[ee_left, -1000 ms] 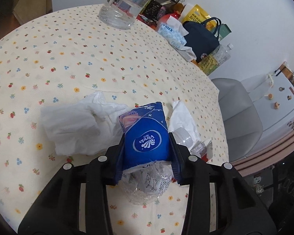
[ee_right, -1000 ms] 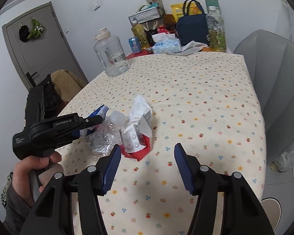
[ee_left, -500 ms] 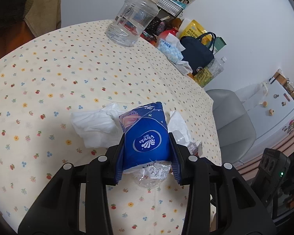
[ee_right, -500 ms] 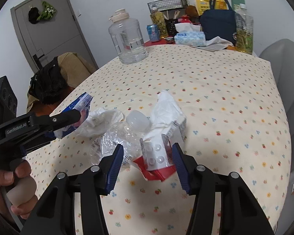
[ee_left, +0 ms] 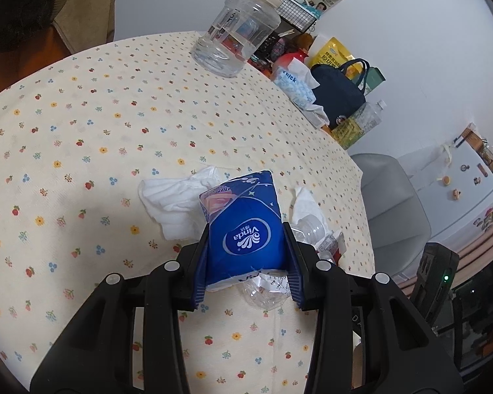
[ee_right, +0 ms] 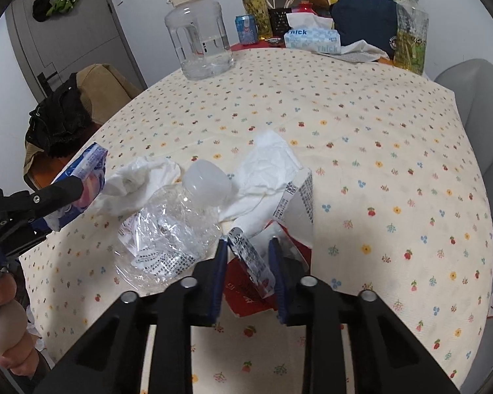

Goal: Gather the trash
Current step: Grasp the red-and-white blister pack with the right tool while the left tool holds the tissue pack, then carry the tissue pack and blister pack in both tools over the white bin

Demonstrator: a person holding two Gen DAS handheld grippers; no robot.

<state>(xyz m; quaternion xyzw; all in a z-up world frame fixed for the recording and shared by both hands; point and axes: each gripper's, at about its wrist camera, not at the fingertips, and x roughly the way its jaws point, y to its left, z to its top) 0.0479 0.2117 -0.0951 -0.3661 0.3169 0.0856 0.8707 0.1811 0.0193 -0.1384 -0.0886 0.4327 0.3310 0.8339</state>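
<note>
- The blue plastic tissue packet (ee_left: 246, 229) is being held clenched in the left gripper (ee_left: 246, 259), raised above the surface (ee_left: 98, 115), presumably for disposal.
- The red-and-white torn wrapper (ee_right: 249, 262) is being pinched by the right gripper (ee_right: 248, 269) beside the crushed clear plastic bottle (ee_right: 171, 229).

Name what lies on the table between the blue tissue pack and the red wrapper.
In the right wrist view, a crushed clear plastic bottle and a crumpled white tissue lie between the blue tissue pack and the red wrapper.

Home dining room, floral tablecloth (ee_right: 361, 124), fridge magnets (ee_left: 457, 193), grey door (ee_right: 65, 32)
</note>
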